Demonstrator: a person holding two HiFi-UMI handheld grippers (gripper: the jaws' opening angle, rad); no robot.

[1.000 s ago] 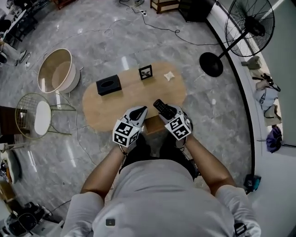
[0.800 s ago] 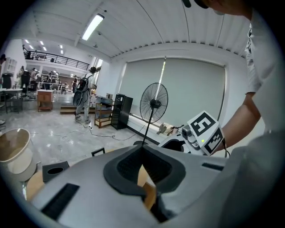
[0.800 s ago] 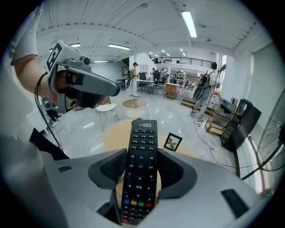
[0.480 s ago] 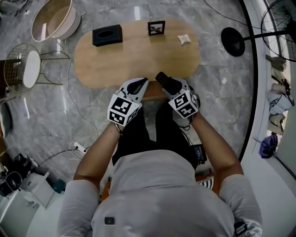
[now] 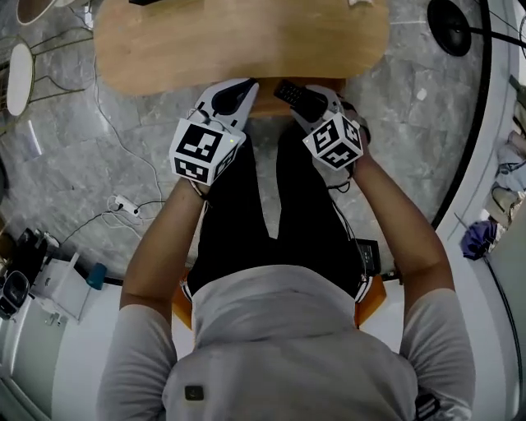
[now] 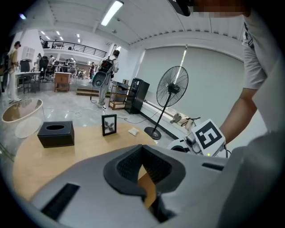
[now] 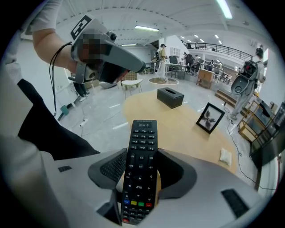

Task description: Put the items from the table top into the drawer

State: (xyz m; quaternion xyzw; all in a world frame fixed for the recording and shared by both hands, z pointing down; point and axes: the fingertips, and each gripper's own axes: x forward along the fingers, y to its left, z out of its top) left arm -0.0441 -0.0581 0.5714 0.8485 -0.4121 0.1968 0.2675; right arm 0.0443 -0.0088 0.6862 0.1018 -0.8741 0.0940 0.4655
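Observation:
A black remote (image 7: 143,138) stands between the jaws of my right gripper (image 7: 142,171), which is shut on it. In the head view the remote (image 5: 292,94) sticks out of that gripper (image 5: 308,100) at the near edge of the oval wooden table (image 5: 238,41). My left gripper (image 5: 234,94) hangs beside it on the left, its jaws (image 6: 144,167) shut with nothing in them. On the table top stand a black tissue box (image 6: 55,133), a small picture frame (image 6: 109,124) and a white packet (image 6: 133,132). A strip of wood (image 5: 271,108) shows under the table edge between the grippers.
A standing fan (image 6: 171,89) is beyond the table's far right end, its base (image 5: 452,16) on the marble floor. A cable with a power strip (image 5: 123,204) lies on the floor at the left, near a wire stool (image 5: 20,70). The person's legs fill the space below the grippers.
Both grippers have sunk to the table's near edge, and the head view has dropped closer, so the table now fills the top. The remote stays in the right gripper.

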